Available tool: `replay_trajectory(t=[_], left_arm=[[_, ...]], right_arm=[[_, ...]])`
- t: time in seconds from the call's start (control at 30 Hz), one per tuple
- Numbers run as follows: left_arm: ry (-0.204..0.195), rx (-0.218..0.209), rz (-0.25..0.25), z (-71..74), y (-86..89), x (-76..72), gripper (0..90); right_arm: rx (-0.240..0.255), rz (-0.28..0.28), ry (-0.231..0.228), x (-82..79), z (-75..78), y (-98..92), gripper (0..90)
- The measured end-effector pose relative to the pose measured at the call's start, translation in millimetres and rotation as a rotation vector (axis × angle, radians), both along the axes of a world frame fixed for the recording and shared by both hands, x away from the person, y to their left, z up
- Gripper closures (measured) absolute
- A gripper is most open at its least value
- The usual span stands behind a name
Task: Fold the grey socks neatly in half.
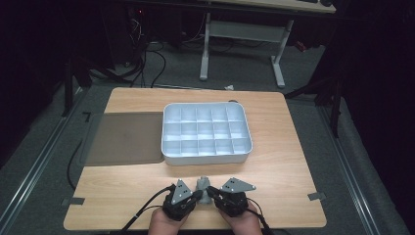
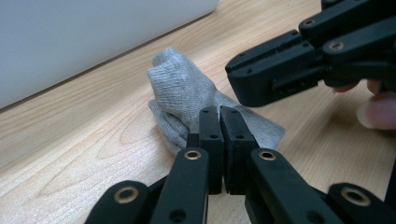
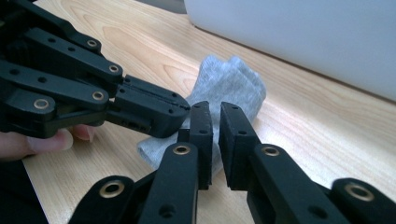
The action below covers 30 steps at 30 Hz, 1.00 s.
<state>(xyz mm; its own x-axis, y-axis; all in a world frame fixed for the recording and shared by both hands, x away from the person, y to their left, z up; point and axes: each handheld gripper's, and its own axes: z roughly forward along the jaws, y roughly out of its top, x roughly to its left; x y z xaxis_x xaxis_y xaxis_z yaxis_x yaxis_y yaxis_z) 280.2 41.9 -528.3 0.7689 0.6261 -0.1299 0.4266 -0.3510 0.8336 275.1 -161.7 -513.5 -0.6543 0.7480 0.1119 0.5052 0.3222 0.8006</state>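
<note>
A small grey sock [image 1: 201, 183] lies bunched on the wooden table near its front edge, between my two grippers. My left gripper [image 1: 197, 194] comes at it from the left; in the left gripper view the left gripper [image 2: 219, 111] has its jaws pressed together on the near edge of the sock [image 2: 180, 86], with fabric puckered beside the pads. My right gripper [image 1: 209, 192] comes from the right. In the right gripper view the right gripper [image 3: 215, 107] shows a narrow gap between its jaws, and the sock [image 3: 231, 81] sits right behind them. The two gripper tips nearly touch.
A white tray [image 1: 205, 159] split into several compartments stands just beyond the sock, mid-table. A dark mat [image 1: 122, 137] lies to its left. The table's front edge runs under the person's hands [image 1: 235, 223]. A desk frame stands on the floor beyond the table.
</note>
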Motion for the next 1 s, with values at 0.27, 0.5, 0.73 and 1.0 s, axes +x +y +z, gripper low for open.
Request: replay_trajectory(t=[0.27,0.5,0.73,1.0], left_arm=[[0.002,0.003,-0.001,-0.9,0.6,-0.2,88.1],[-0.003,0.014,-0.007,-1.4,1.2,-0.1,88.2],[-0.008,0.016,-0.006,-2.6,1.8,0.2,88.3],[-0.010,0.019,-0.008,-2.8,1.5,-0.2,88.6]], right_arm=[[0.015,-0.023,0.014,8.4,-0.4,2.1,83.0],[0.003,-0.003,-0.002,27.5,6.6,16.7,84.2],[-0.017,0.014,0.033,36.9,-0.9,20.1,85.2],[0.039,-0.021,0.007,13.0,16.1,-1.8,78.3]])
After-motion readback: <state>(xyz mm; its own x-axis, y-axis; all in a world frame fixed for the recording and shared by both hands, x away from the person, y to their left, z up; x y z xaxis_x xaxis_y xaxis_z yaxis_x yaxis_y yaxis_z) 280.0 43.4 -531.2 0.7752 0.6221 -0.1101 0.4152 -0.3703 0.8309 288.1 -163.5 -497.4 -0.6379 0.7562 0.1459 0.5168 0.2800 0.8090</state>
